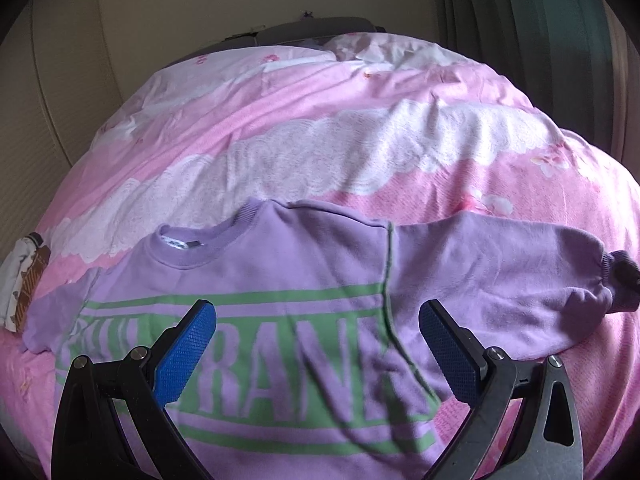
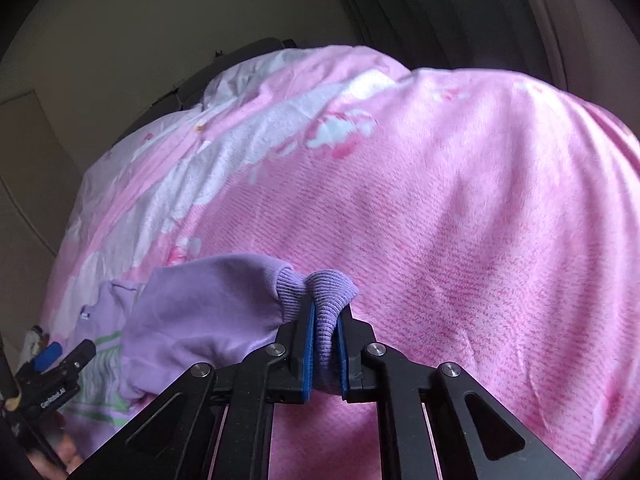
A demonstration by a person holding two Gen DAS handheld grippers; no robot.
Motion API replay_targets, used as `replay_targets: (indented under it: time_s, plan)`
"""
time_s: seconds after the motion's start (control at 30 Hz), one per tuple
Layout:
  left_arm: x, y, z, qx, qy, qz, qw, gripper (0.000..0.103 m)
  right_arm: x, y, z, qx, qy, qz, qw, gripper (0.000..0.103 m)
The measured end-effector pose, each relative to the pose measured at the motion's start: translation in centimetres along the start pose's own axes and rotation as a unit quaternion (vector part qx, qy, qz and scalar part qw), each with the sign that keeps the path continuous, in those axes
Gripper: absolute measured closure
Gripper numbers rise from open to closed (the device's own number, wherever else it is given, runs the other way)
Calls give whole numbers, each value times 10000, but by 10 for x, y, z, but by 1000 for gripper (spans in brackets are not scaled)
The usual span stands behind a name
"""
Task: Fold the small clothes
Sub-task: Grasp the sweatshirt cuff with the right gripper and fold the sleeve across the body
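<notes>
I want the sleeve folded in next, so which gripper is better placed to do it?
Right. The right gripper is already shut on the sleeve cuff, while the left gripper hangs open over the sweatshirt chest.

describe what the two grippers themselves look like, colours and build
Both are alike. The left gripper has black linkage arms joined by silver round pivot bolts, and each finger carries a blue pad with a fine knurled texture. The right gripper shows the same black frame, triangular cut-outs and blue pads. White lettering marks the left gripper's body in the right wrist view.
</notes>
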State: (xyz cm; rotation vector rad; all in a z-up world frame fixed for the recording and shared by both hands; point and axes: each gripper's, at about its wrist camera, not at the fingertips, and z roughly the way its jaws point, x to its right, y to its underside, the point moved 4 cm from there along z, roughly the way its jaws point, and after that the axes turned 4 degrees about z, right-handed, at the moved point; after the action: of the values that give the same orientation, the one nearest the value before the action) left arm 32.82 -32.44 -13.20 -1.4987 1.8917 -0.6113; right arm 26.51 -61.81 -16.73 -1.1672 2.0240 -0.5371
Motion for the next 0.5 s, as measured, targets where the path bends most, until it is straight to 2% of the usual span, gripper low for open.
replay_targets:
  time_s: [0.13,0.27,0.5]
  plan:
    - [-27,2,-12,30,-59,-114,9999,0,-36,-8,-21,204,233,-244,9992,93]
    - [-68,5,-26,80,-169,-269,9995,0,-84,-14,-36,360,291,-460,9979,93]
    - [-170,19,-43,102,-538,-663,9963,0,-204,5,-37,272,138,-994,9946,93]
